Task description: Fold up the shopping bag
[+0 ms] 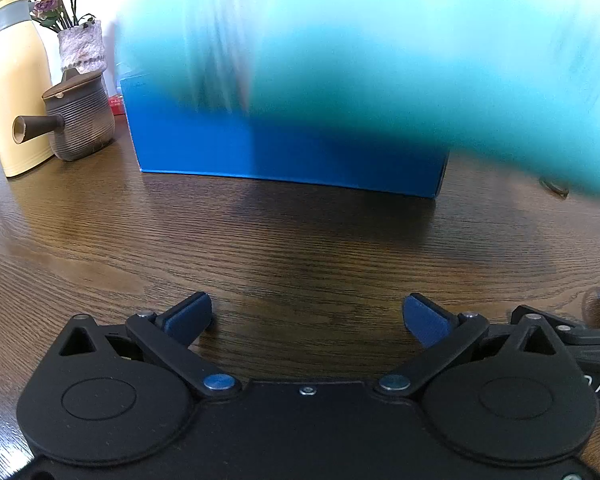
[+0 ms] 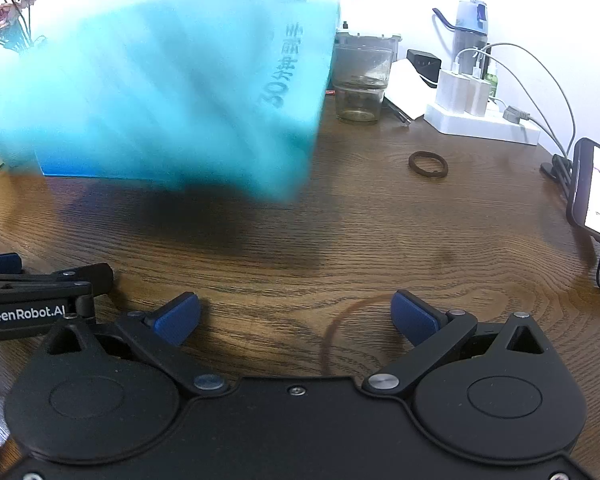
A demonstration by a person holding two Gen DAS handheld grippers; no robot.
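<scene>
A light cyan shopping bag (image 1: 380, 60) (image 2: 160, 100) hangs blurred in the air above the wooden table (image 1: 280, 248) (image 2: 380, 220), in front of a blue box (image 1: 284, 148) (image 2: 60, 164). Dark printed characters run down its right side in the right wrist view. What holds the bag is out of sight. My left gripper (image 1: 307, 318) stands open low over the table, nothing between its blue pads (image 1: 190, 316). My right gripper (image 2: 296, 314) is open too, just to the right of the left one, and empty.
A cream jug (image 1: 14, 92), a brown ribbed pot (image 1: 78, 120) and a flower vase (image 1: 82, 46) stand back left. At the right are glass jars (image 2: 360, 80), a power strip with chargers (image 2: 480, 116), a hair tie (image 2: 428, 165) and a phone (image 2: 596, 188).
</scene>
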